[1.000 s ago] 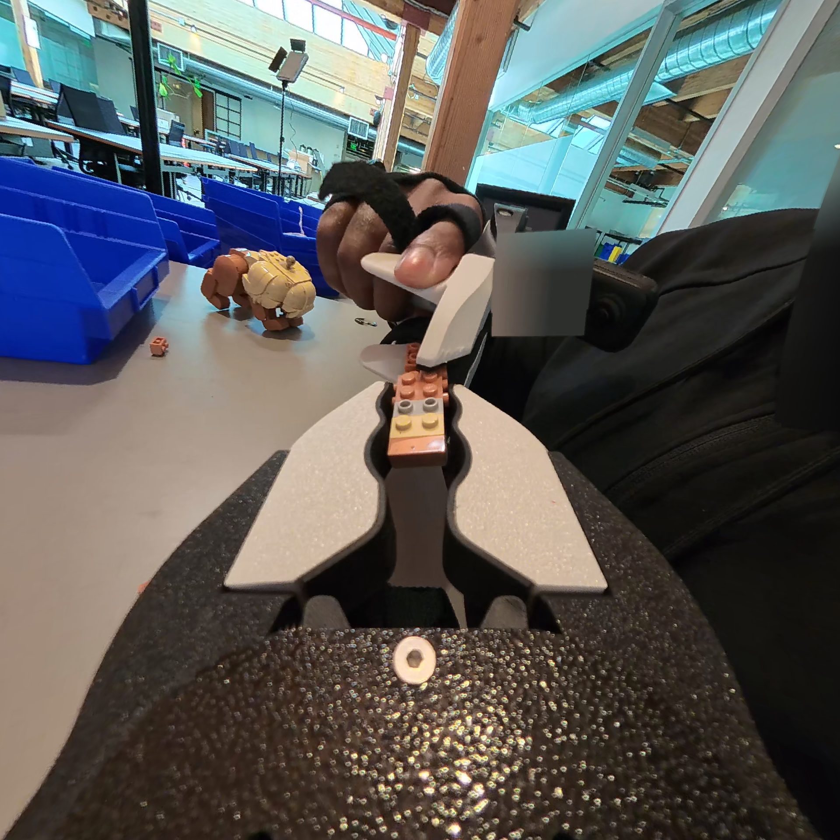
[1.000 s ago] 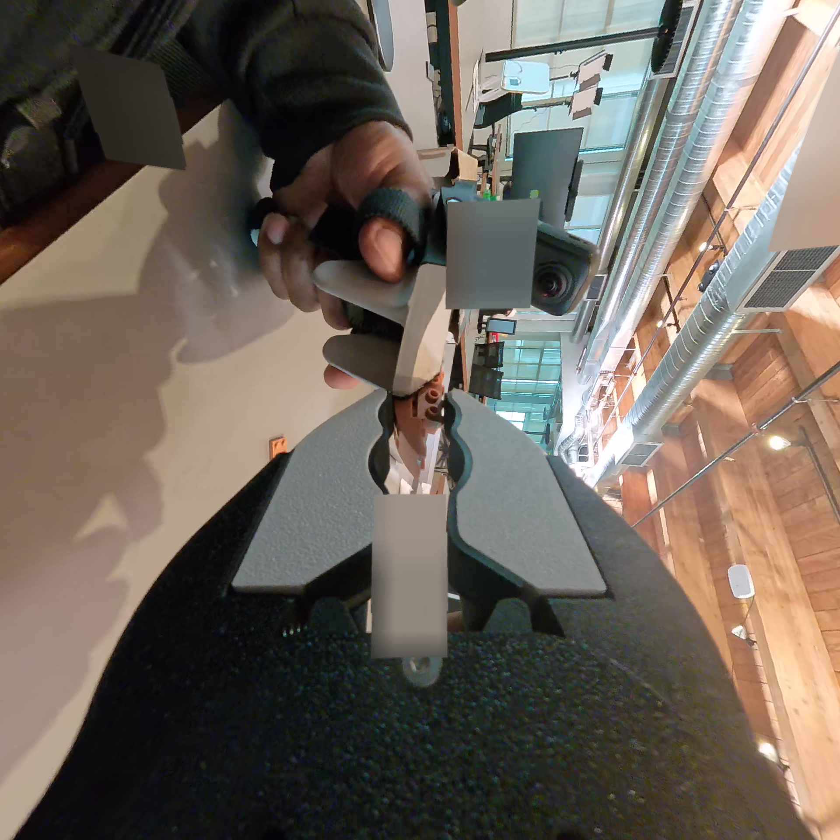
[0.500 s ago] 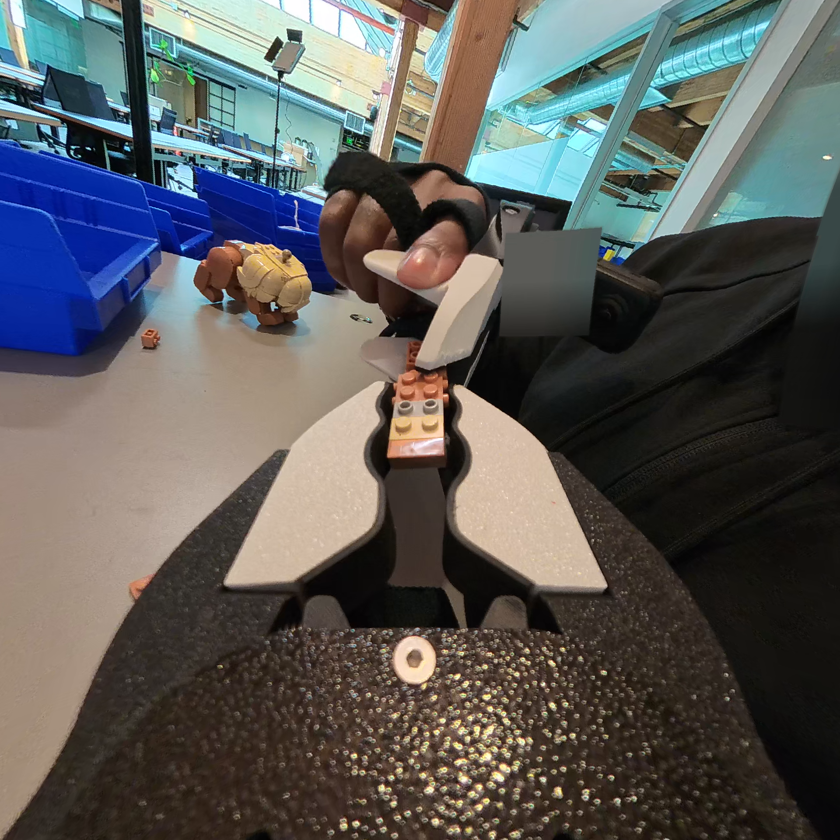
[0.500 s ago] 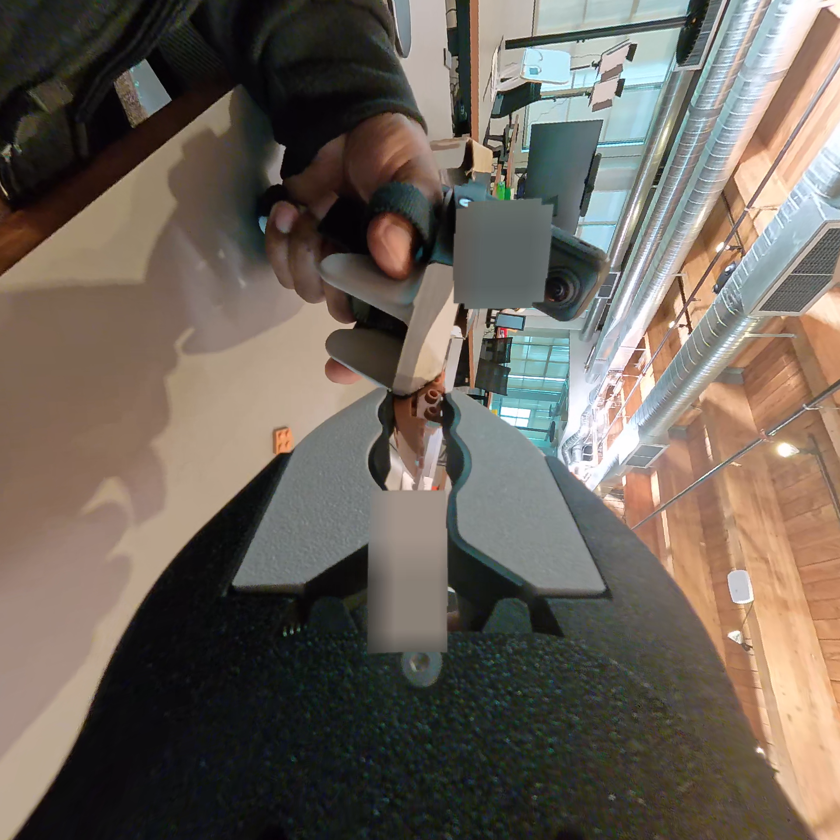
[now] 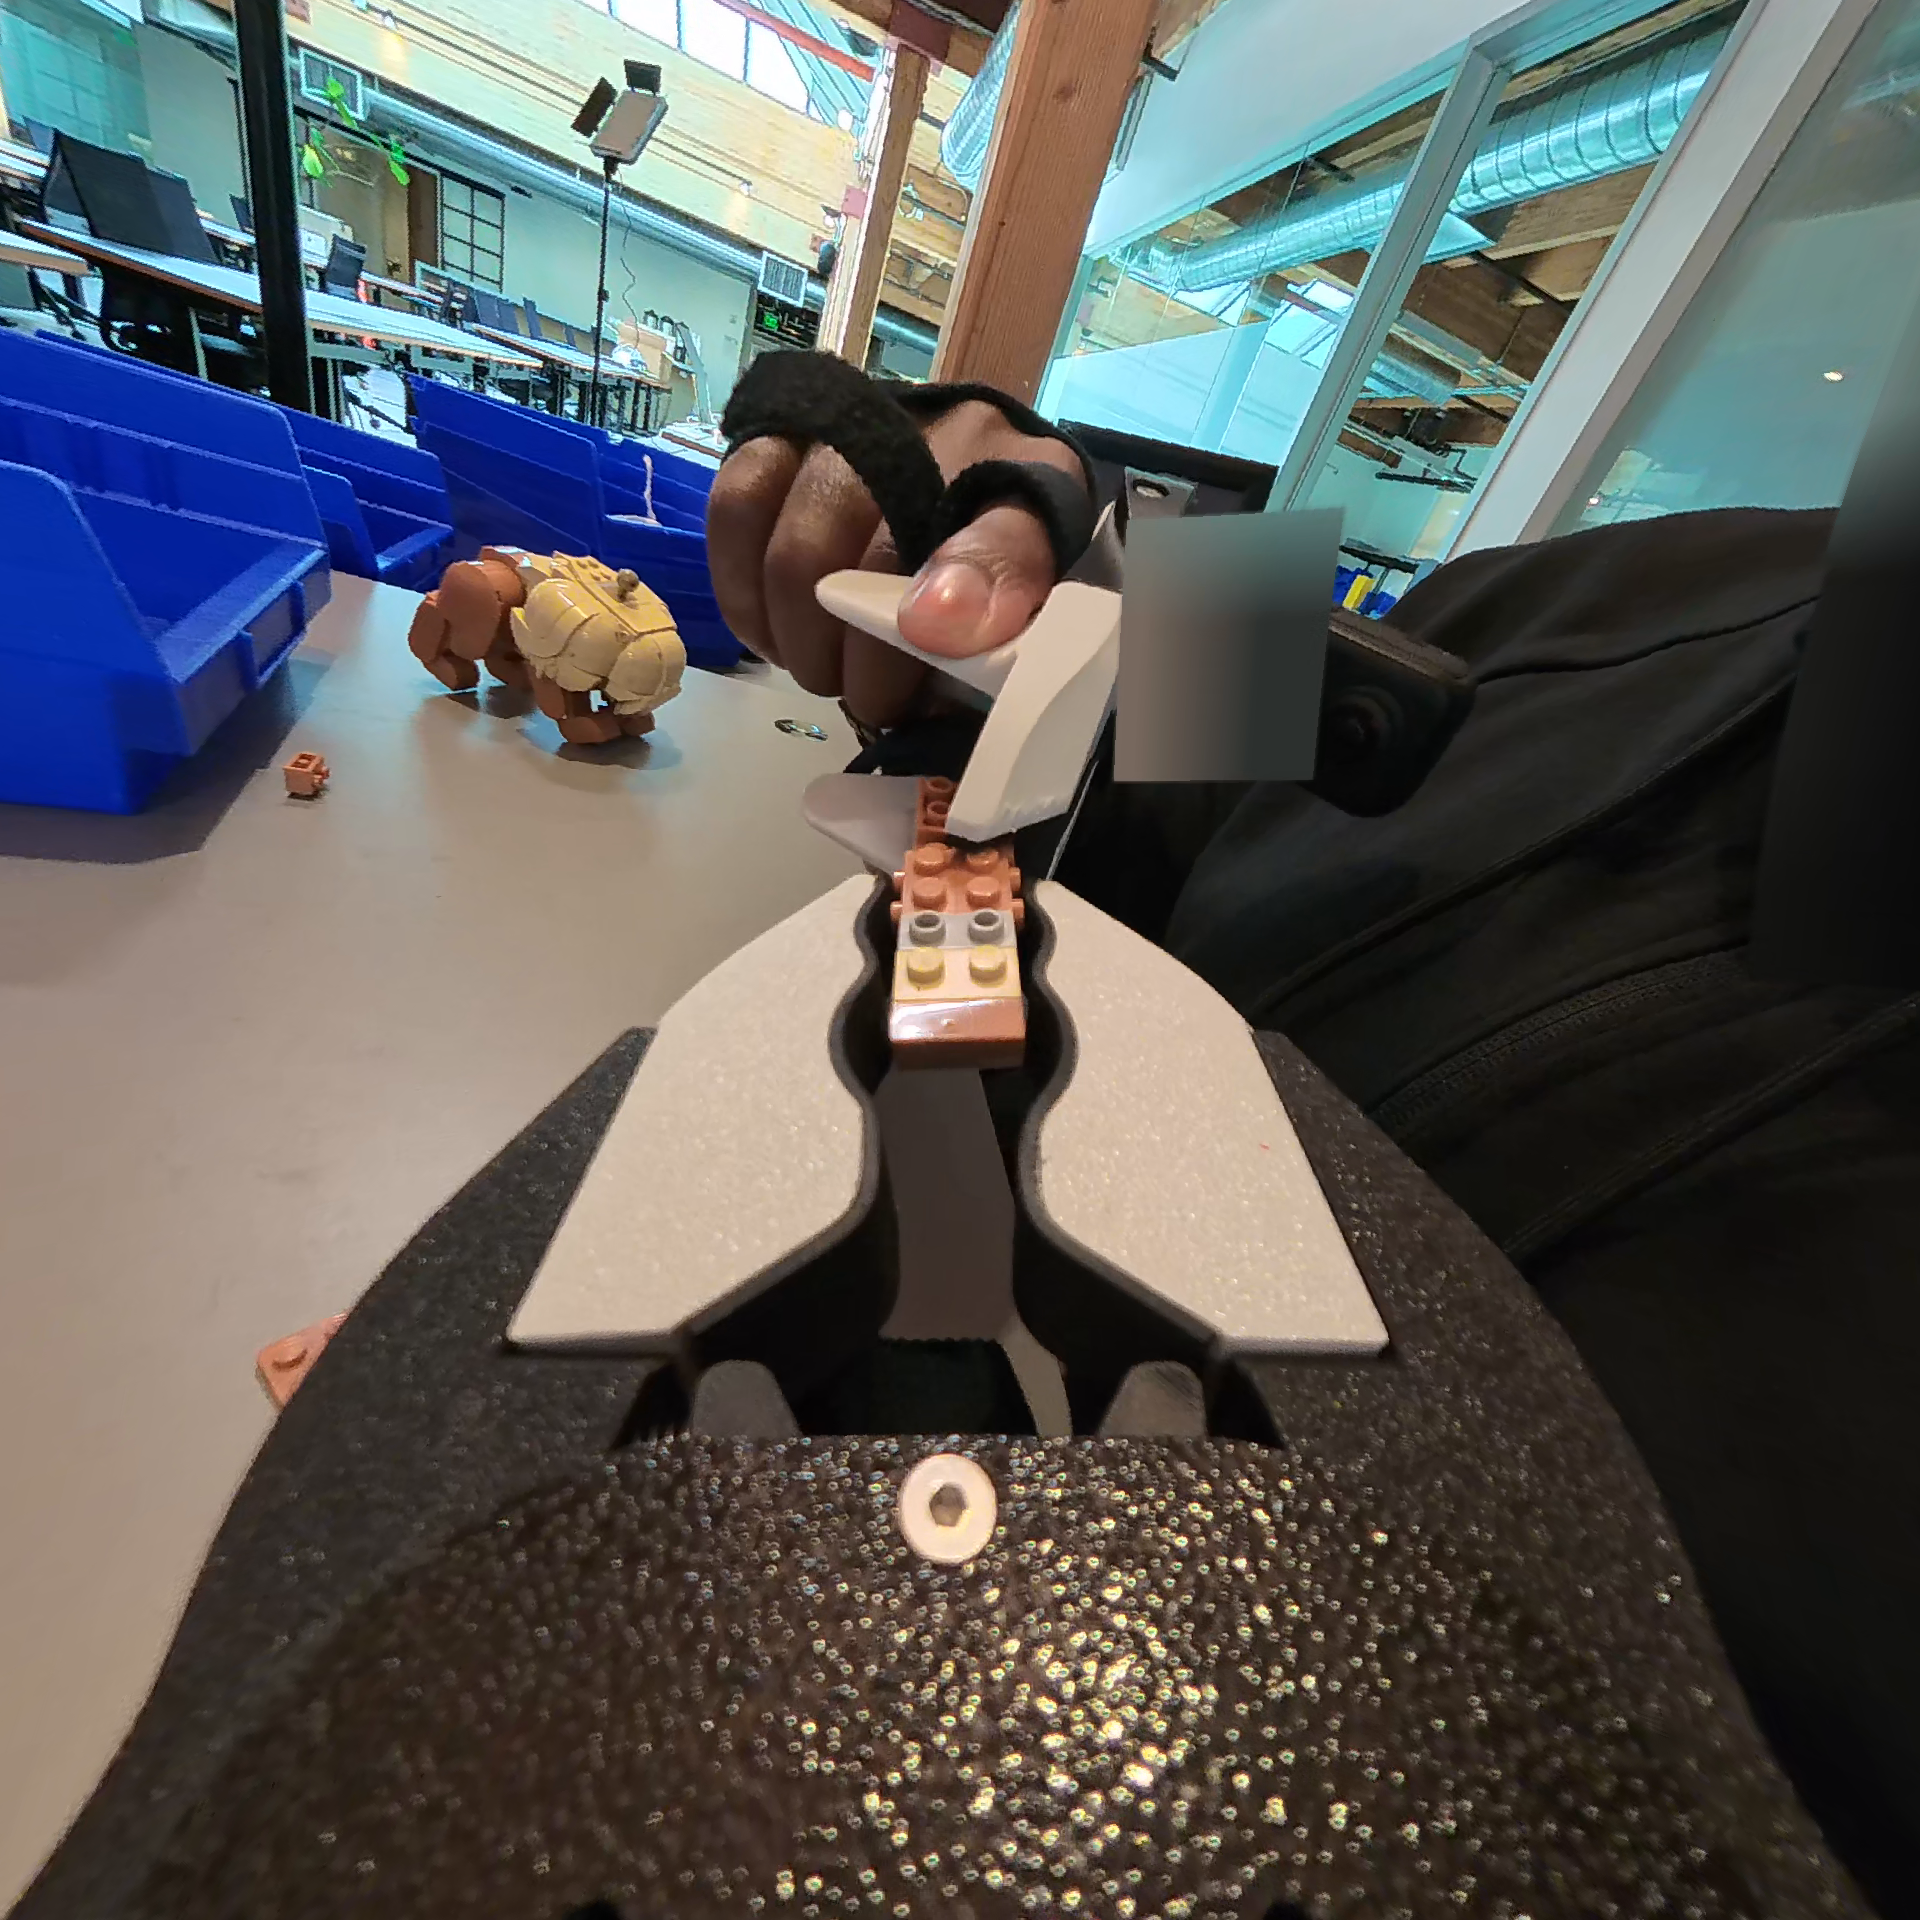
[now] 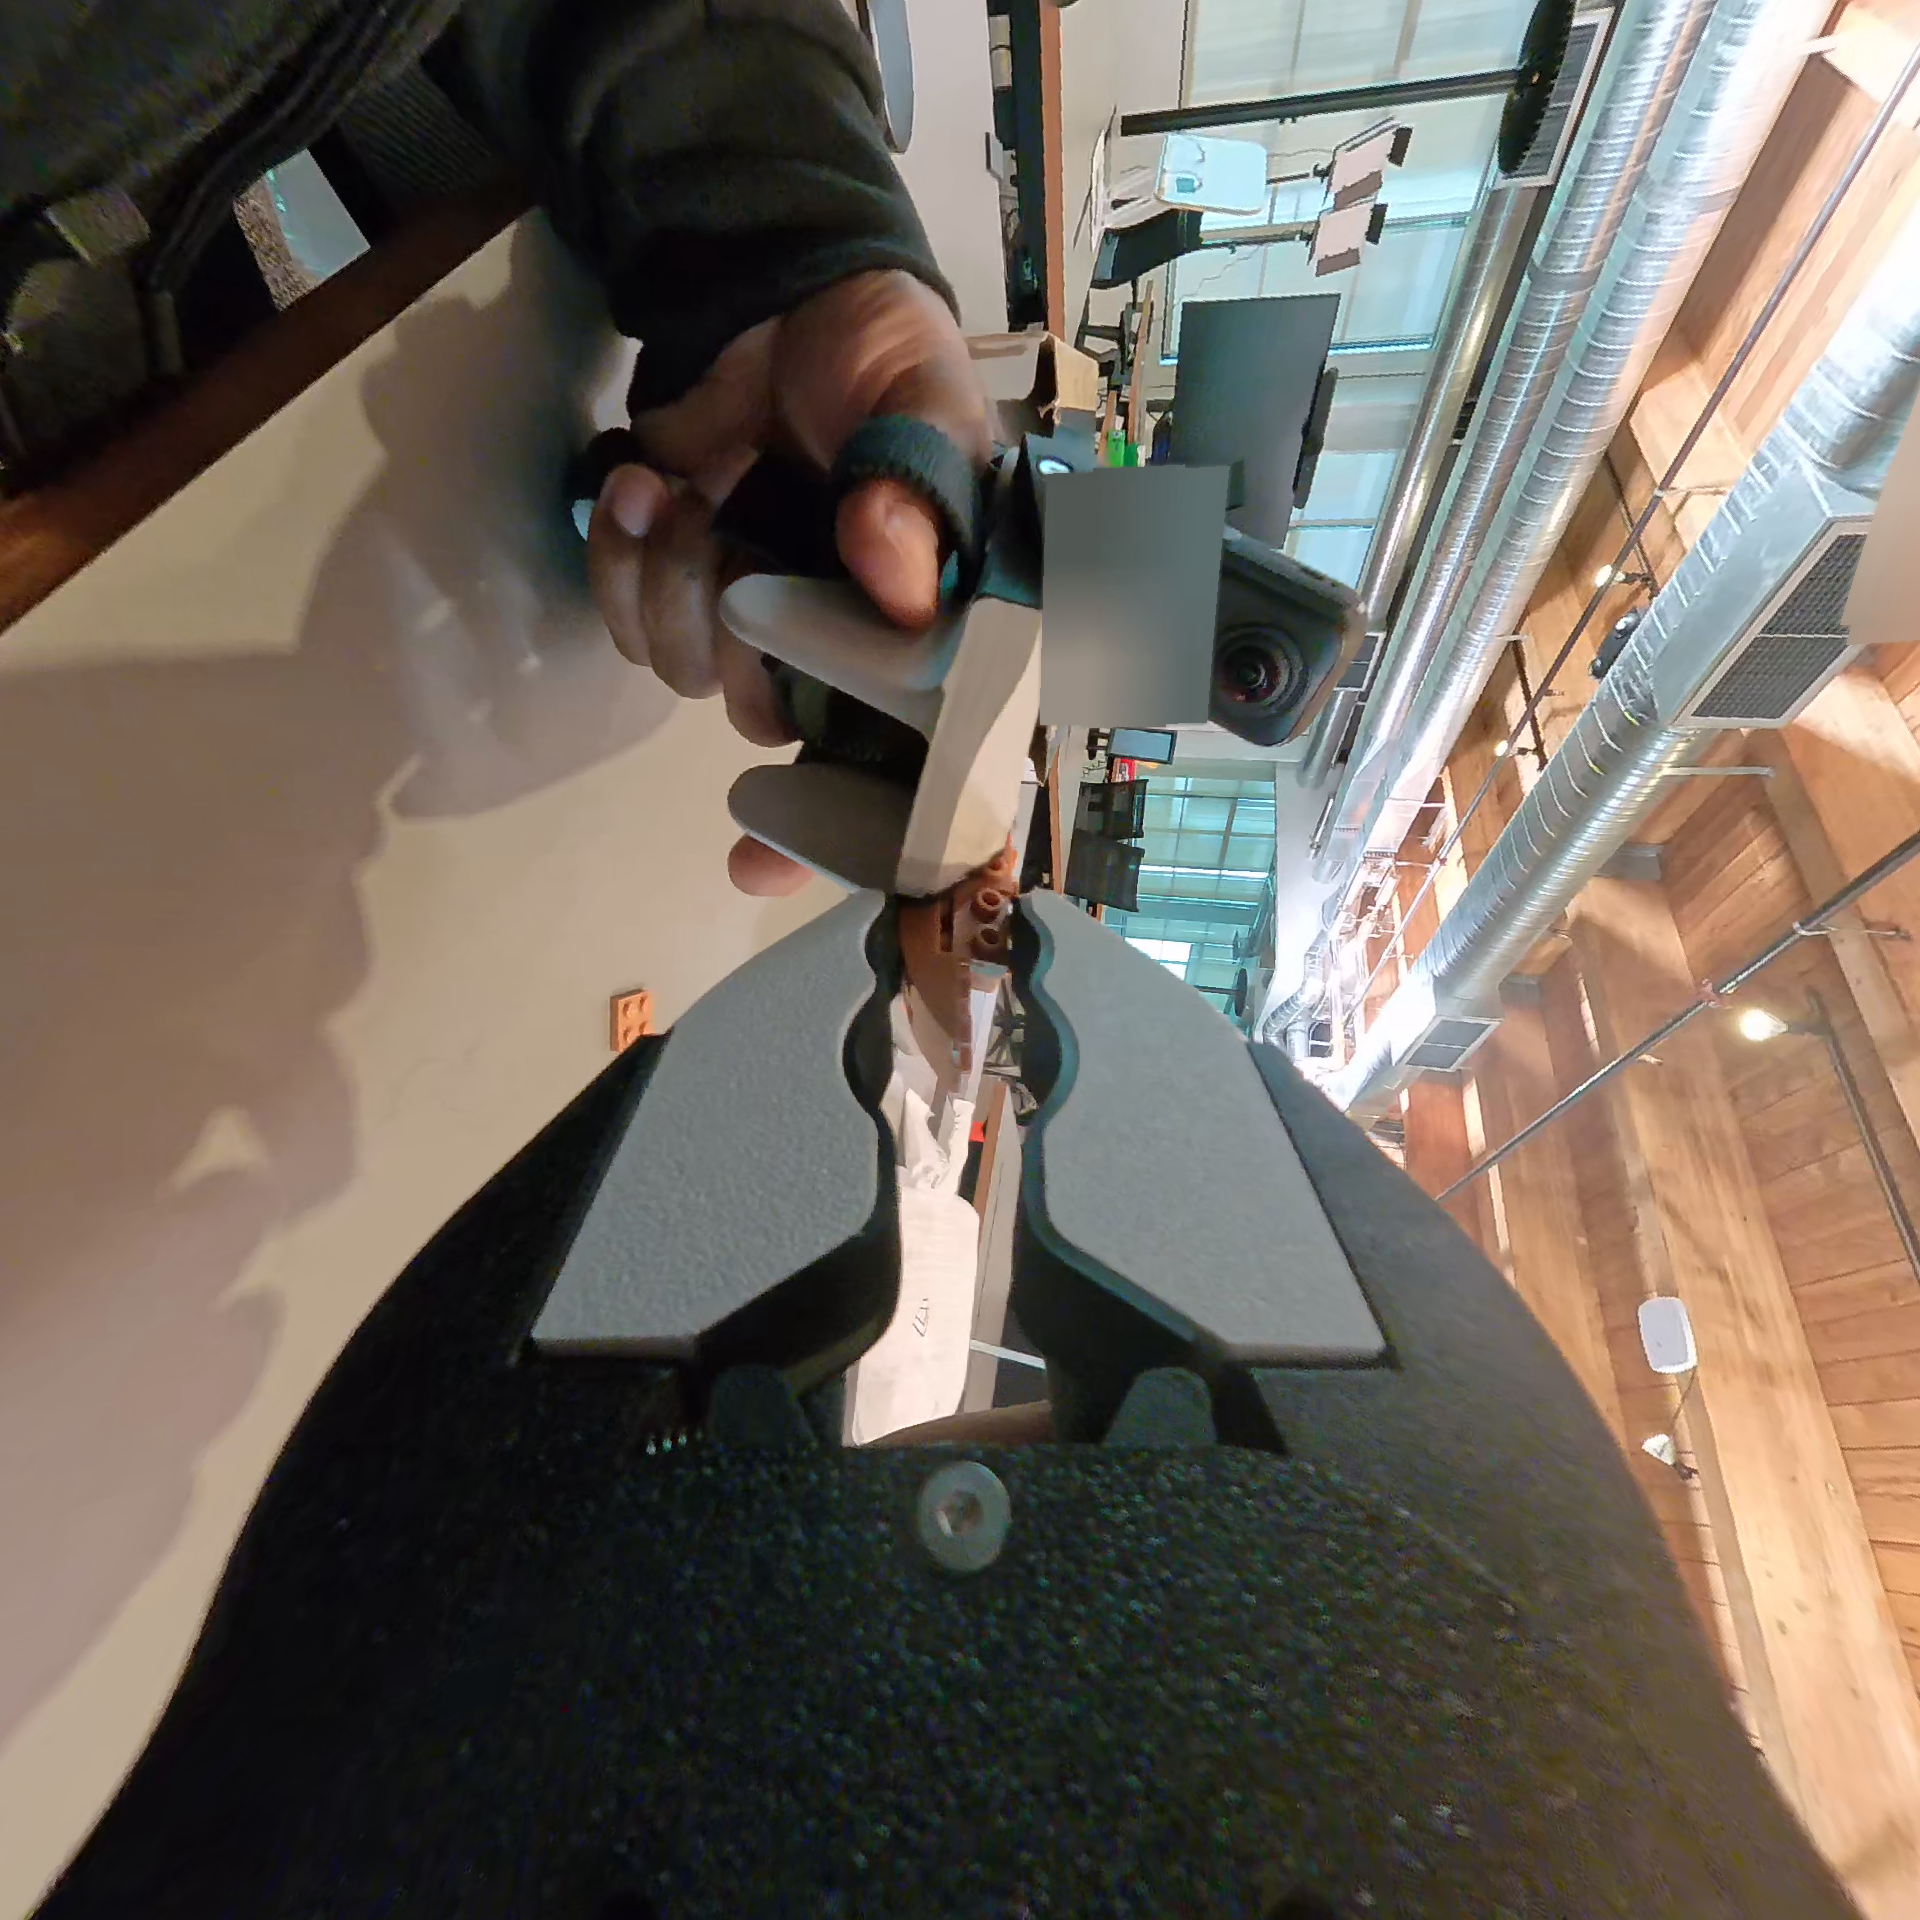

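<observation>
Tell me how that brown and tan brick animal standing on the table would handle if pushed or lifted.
The brick animal looks rigid and probably light, being small plastic bricks. Standing on stubby legs, it would likely slide rather than roll. Its snapped-on parts might pop off under a hard squeeze.

Brick strip: reddish-brown, grey, tan bands. Toy animal: brown and cream. Bins: blue. Table: grey.
</observation>
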